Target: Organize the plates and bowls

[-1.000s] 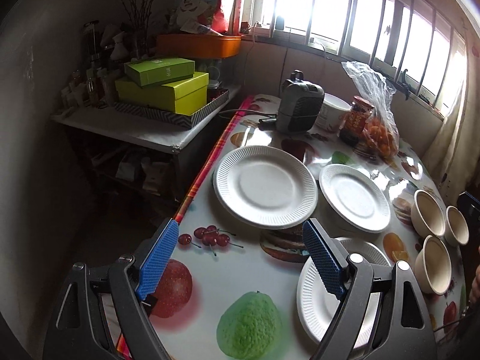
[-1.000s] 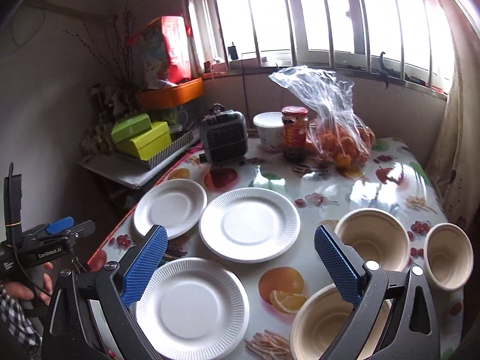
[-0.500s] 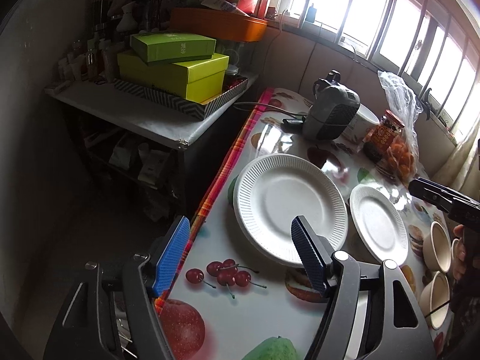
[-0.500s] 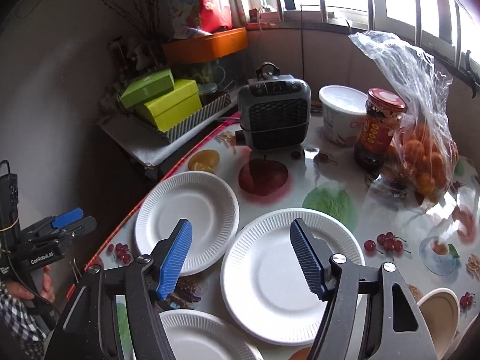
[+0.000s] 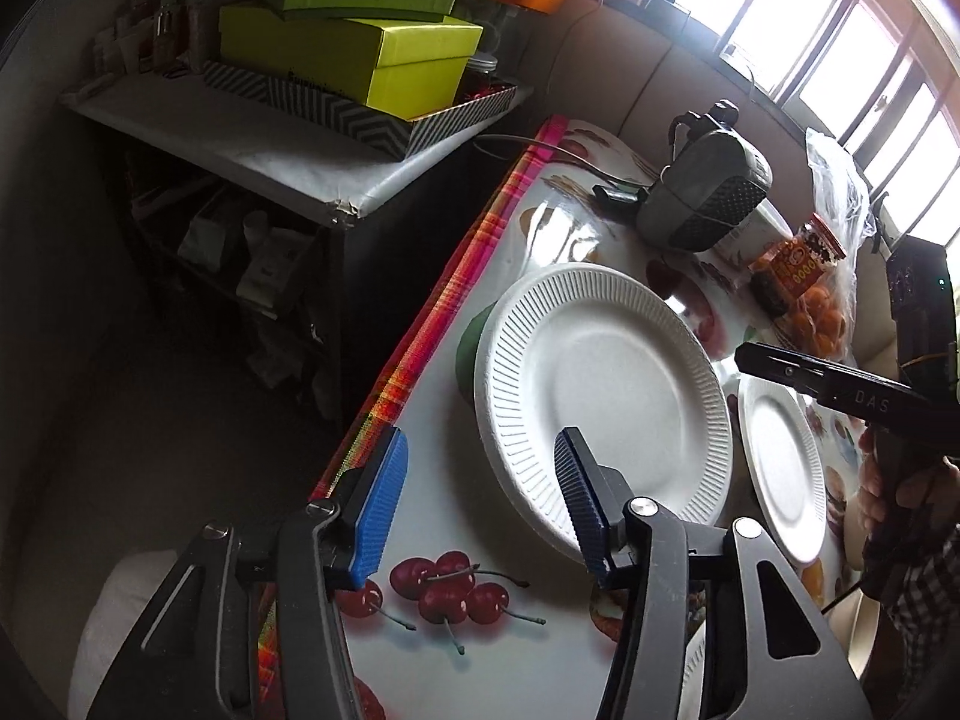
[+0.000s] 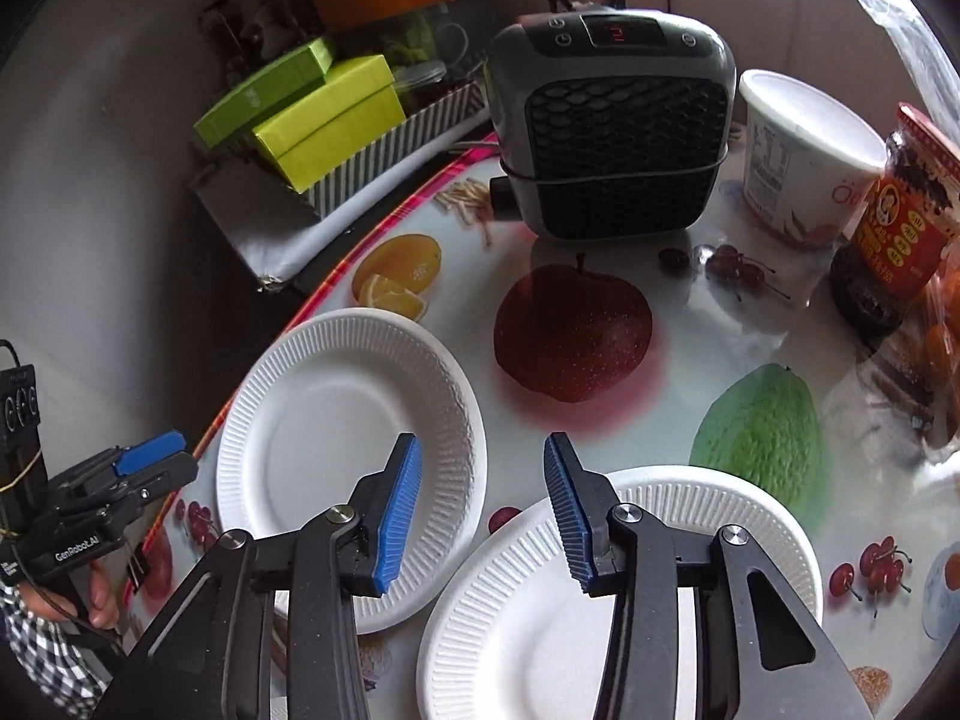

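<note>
Left hand-held gripper (image 6: 147, 461), marked "GenRobot.AI", and right hand-held gripper (image 6: 480, 504) are closing, pinching nothing, over ribbed white paper plates (image 6: 336, 432).

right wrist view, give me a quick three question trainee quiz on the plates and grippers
1. True or false: the right gripper holds a plate.
2. What stands behind the printed apple: A a kettle, B a small heater, C a bowl?
3. How many paper plates show here?

Key: 1 false, its jaws are closing with nothing between them. 2 B. 3 two, the left plate and the near plate.
</note>
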The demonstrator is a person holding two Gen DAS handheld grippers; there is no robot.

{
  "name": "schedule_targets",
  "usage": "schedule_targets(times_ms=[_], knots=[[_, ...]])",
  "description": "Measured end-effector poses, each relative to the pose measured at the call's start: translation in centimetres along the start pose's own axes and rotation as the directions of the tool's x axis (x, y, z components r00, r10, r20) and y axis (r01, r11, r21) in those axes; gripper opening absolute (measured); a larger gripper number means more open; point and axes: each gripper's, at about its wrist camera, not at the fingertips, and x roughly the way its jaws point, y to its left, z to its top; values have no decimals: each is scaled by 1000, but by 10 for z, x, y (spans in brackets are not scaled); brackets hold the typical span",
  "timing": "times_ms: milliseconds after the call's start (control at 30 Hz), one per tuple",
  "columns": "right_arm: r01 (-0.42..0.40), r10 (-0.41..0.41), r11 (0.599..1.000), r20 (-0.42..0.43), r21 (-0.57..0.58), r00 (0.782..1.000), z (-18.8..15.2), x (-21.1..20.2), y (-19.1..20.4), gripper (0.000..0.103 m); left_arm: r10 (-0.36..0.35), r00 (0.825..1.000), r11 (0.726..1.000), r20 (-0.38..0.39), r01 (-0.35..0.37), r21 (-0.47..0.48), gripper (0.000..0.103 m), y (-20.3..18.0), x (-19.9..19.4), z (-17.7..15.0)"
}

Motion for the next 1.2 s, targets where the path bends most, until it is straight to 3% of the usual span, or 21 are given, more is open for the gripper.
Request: schedule_targets(times_ms=[167,300,567,667,833,1200], knots=[[-50,51,998,-25,23,998,0,13,-6,33,-18,1000,1000,-15,18,-4,51,-2,9,1],[-70,72,997,-38,33,997,0,19,-8,27,-44,998,999,-40,43,-29,39,-1,17,2],[-108,111,993,-54,53,992,-2,23,-12,16,-69,996,996,-58,65,-65,34,1,22,3],[-113,116,992,-55,53,992,-3,24,-11,14,-88,994,994,-68,83,-72,23,1,24,4],[-107,110,993,-52,52,993,-3,22,-12,13,-79,994,994,-69,73,-83,17,2,25,5],[-125,127,990,-27,70,992,-2,14,-10,13,-80,996,994,-47,77,-76,17,4,15,8]])
